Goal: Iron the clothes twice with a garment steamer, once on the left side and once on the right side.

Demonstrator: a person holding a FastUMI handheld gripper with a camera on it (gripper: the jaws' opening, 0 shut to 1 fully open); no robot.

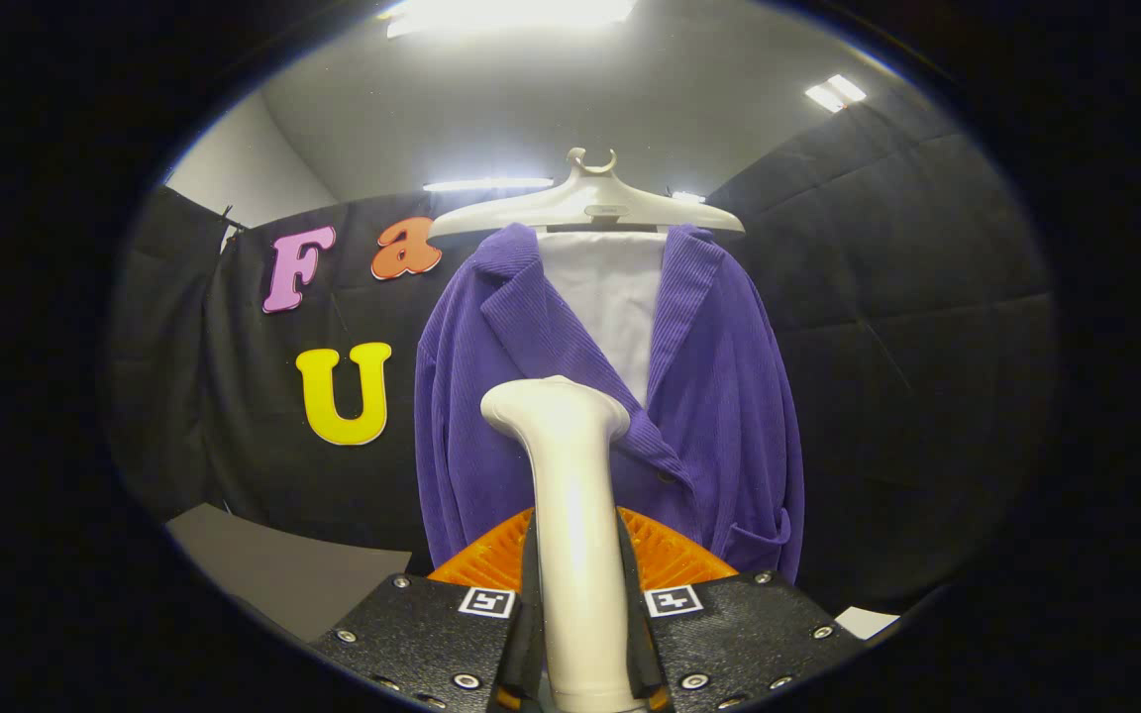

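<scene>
The gripper (pixel 578 619) is clamped on the smooth cream plastic handle of the garment steamer (pixel 569 515), both fingers pressing its sides. The steamer's head rises just ahead, in front of the purple corduroy jacket (pixel 719 396), which hangs on a pale plastic hanger (pixel 585 203) over a white shirt (pixel 610 287).

A purple ribbed corduroy jacket (pixel 719 396) is seen on a cream-white hanger (pixel 585 203), with a plain white lining (pixel 610 297) shown between its lapels. A glossy off-white steamer (pixel 570 515) is pictured before it. Black cloth walls (pixel 907 347) are seen behind.
</scene>
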